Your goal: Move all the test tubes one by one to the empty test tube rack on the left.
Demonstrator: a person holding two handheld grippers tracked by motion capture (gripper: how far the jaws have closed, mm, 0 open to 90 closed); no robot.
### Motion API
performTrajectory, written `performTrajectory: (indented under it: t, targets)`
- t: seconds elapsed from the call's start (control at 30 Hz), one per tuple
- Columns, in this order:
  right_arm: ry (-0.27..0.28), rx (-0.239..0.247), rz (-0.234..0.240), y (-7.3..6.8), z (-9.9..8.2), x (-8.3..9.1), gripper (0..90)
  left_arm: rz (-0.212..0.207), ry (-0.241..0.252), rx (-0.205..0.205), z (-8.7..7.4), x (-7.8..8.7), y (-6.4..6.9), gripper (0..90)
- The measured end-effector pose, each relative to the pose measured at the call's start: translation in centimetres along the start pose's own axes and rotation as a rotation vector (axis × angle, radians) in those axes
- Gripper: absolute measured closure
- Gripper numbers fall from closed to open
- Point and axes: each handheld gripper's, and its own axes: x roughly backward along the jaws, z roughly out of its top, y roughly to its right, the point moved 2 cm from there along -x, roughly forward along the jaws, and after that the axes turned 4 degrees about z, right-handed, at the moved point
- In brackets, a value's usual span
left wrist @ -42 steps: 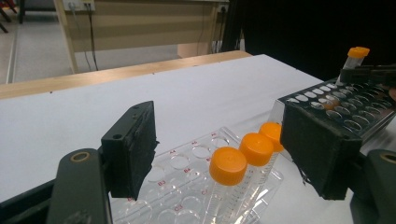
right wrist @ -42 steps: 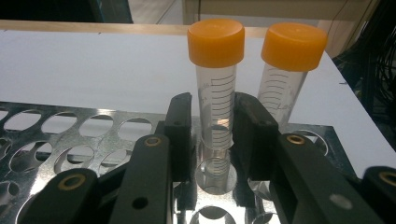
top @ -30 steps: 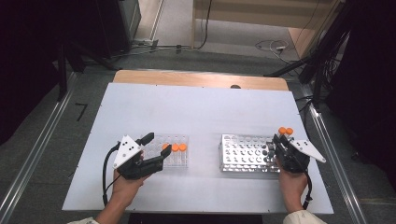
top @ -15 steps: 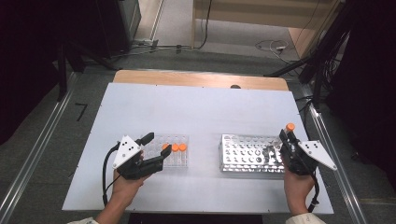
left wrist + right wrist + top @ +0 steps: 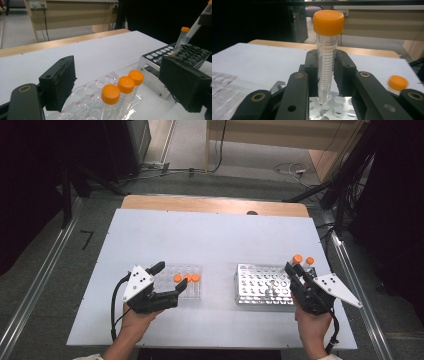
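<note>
- Since the earlier frames the right gripper (image 5: 296,270) has been lifted at the right end of the metal rack (image 5: 263,286), and the clear tube (image 5: 326,62) clamped in it has been drawn up with it.
- The left gripper (image 5: 169,279) is seen in the same place as before, with its jaws having just been opening further.
- The right gripper is closed on the orange-capped clear tube; in the right gripper view the tube is held upright between the two pads, its tip just above the rack's holes.
- A second orange-capped tube (image 5: 309,262) is seen just beside the held one, at the rack's far right corner.
- The left gripper is held open; three orange-capped tubes (image 5: 122,86) stand between its spread jaws, untouched by either pad.
- Those three tubes stand in a row in a clear plastic rack (image 5: 192,270) on the white tabletop (image 5: 210,240), left of the metal rack and apart from it.
</note>
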Motion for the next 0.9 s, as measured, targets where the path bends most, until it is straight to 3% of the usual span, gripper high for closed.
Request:
performTrajectory:
  t: [0.47,0.9]
  targets:
    - [-0.024,0.039,0.139,-3.5,-0.1,-0.6,72.0,-0.113,0.003,-0.027,0.7,-0.9,3.2,18.1]
    - [-0.059,0.068,0.245,-6.6,-0.7,-1.5,72.0,-0.157,-0.004,-0.041,1.0,-2.0,4.9,20.7]
